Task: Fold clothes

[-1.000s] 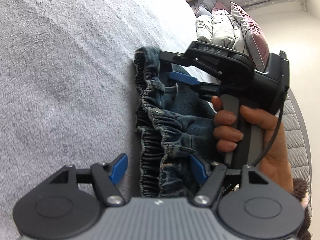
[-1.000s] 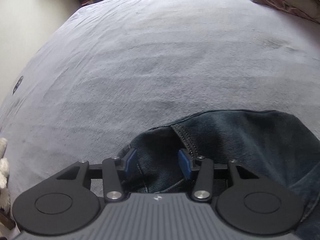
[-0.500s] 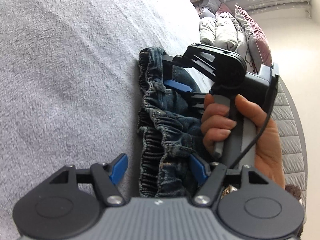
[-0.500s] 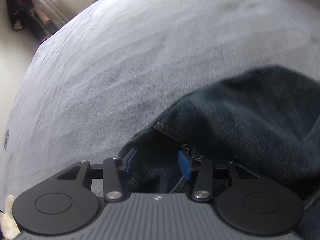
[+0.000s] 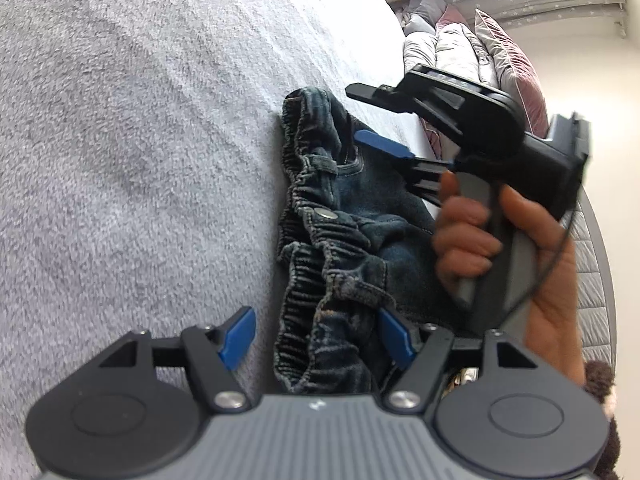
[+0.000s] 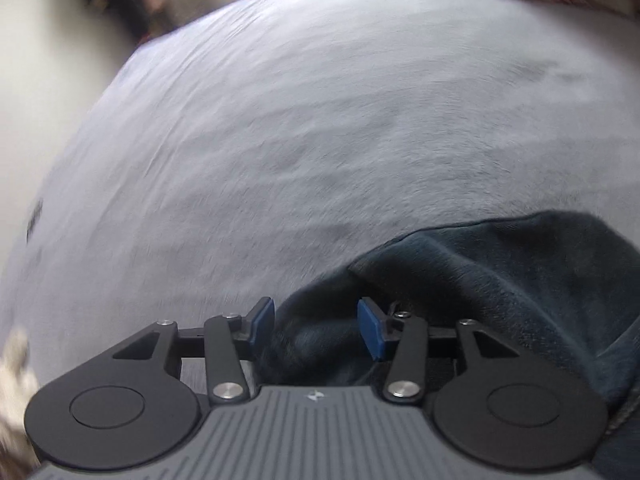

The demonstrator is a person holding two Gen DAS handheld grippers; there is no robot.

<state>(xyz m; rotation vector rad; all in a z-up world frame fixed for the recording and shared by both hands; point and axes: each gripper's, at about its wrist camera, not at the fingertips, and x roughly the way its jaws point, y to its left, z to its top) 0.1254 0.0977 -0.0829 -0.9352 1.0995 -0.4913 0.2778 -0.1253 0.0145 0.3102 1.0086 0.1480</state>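
Denim, dark blue and soft, makes up the jeans (image 5: 340,248) lying bunched on the grey fleece blanket (image 5: 132,152) that covers the bed. Their gathered elastic waistband (image 5: 296,280) runs along the garment's edge nearest the open stretch of blanket, with a metal snap (image 5: 325,213) midway along it. Pillows (image 5: 472,52) are stacked at the far end of the bed.

Left gripper (image 5: 316,338): jaws spread wide, one blue pad on bare blanket and the other at the cloth, with the near end of the waistband lying loosely between them. No pinch is made.

Right gripper (image 6: 316,326): jaws opening, straddling a fold of denim at the waistband's far end; the pads do not appear to press on it. A hand (image 5: 504,240) wraps around its handle.

Handling, as a judgement: the cloth is limp and moderately heavy for its thickness, so it should sag and drag when lifted rather than hold a shape. Its weave is rough enough not to slip, and nothing in it is fragile. The waistband is the thickest, firmest part and bears the stitching, so its two ends look like the soundest places to take hold; a grip on a single loose layer would likely pull the folds apart unevenly.
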